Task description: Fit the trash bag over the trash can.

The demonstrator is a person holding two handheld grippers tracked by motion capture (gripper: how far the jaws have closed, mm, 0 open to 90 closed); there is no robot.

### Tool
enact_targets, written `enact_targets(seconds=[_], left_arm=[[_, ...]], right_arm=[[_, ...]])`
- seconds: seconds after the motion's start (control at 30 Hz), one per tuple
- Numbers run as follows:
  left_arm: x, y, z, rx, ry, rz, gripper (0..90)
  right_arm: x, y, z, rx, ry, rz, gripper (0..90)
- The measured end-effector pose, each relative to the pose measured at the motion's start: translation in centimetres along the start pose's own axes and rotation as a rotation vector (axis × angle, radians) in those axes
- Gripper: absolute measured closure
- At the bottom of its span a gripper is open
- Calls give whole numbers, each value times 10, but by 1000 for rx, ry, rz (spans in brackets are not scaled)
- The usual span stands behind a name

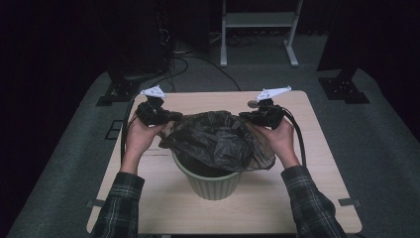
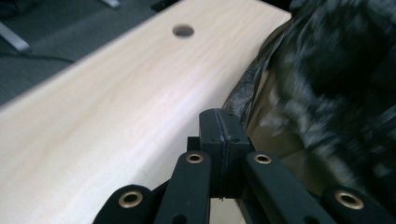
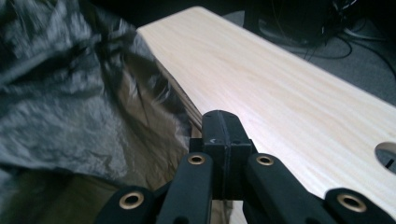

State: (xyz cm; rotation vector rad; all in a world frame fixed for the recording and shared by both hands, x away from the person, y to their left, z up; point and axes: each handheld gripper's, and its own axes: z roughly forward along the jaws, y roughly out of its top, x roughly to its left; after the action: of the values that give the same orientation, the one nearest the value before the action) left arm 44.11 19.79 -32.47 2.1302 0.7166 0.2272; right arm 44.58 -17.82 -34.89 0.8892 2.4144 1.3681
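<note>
Gripping black bag: both grippers clamped | light wooden table | dark room

Table: light wood top with rounded corners and a round hole near its far edge. Floor: grey carpet, lit around the table, falling into darkness at the sides. Frame: pale metal, two legs on flat feet, standing beyond the table. Stands: black bases with dark uprights, one at the far right, another at the far left. Cables: black, trailing over the carpet behind the table. Far end of room: unlit.
</note>
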Motion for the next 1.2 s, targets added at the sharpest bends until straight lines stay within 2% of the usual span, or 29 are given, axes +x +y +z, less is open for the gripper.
enact_targets(seconds=[0.17,0.27,0.37,0.47,0.6,0.63,0.77,0.9,0.97,1.07,1.2], left_arm=[[3,-19,14,38,-20,-38,900],[3,-28,22,80,-27,-37,900],[4,-39,30,105,-41,-53,900],[5,-46,35,116,-52,-65,900],[3,-45,32,82,-58,-71,900],[3,-44,29,74,-58,-69,900],[2,-42,19,49,-62,-73,900],[1,-42,12,39,-62,-74,900],[1,-42,9,35,-68,-76,900],[1,-43,7,37,-74,-78,900],[1,-43,5,38,-74,-77,900]], right_arm=[[1,-11,9,30,9,7,899],[2,-19,14,44,14,13,899],[3,-29,21,63,18,21,900],[3,-37,26,80,24,28,900],[3,-40,23,68,33,39,896],[3,-39,20,54,35,44,829],[2,-34,-4,5,20,53,762],[3,-30,-34,-40,41,64,689],[9,-29,-51,-61,39,45,660],[21,-28,-76,-93,64,23,625],[42,-32,-104,-116,118,-17,579]])
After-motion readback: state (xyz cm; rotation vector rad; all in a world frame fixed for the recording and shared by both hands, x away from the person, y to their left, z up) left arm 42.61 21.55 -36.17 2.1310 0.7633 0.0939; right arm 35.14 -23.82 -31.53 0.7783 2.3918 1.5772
